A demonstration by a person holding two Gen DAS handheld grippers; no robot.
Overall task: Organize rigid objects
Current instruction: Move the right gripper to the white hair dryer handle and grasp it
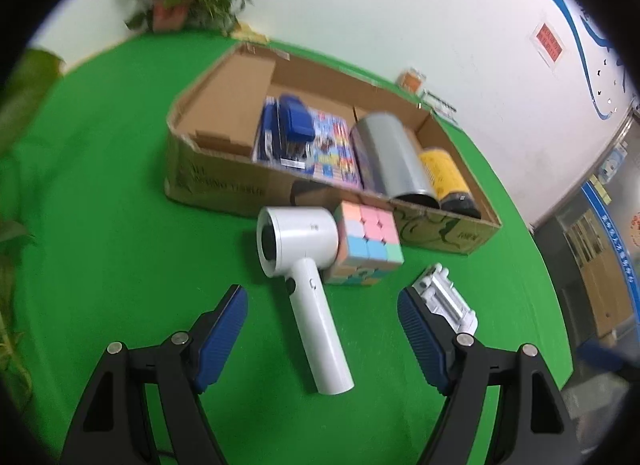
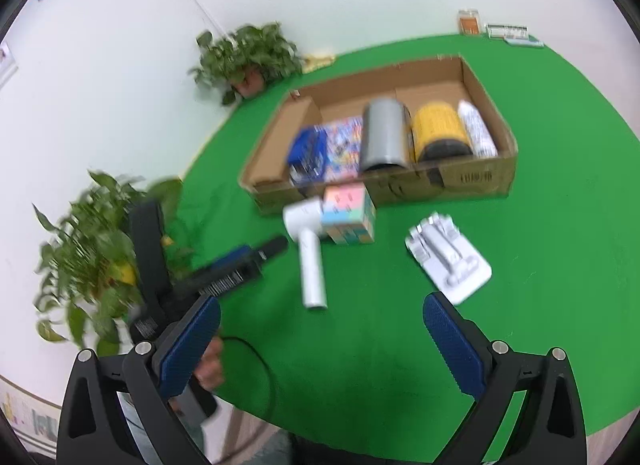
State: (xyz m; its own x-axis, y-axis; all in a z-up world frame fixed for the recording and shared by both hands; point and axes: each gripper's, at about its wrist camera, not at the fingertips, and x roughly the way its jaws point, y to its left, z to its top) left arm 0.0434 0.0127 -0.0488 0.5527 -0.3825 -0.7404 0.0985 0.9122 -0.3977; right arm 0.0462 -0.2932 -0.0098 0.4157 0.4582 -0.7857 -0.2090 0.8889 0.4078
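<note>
A white hair dryer (image 1: 304, 277) lies on the green table, its handle pointing between my open left gripper (image 1: 322, 325) fingers. A pastel puzzle cube (image 1: 368, 249) sits against the dryer head, and a white plastic holder (image 1: 448, 301) lies by the right finger. Behind them an open cardboard box (image 1: 224, 189) holds a blue stapler (image 1: 294, 121), a colourful book, a grey cylinder (image 1: 392, 157) and a yellow can (image 1: 444, 173). In the right wrist view my right gripper (image 2: 322, 345) is open and empty, hovering short of the dryer (image 2: 308, 241), cube (image 2: 348, 217), holder (image 2: 450, 261) and box (image 2: 472, 181).
Potted plants stand at the table's back (image 2: 250, 59) and left edge (image 2: 92, 253). The left gripper's body (image 2: 224, 265) and hand show at the left in the right wrist view. Small items (image 2: 504, 31) line the wall. The table's front edge (image 2: 360, 437) is near.
</note>
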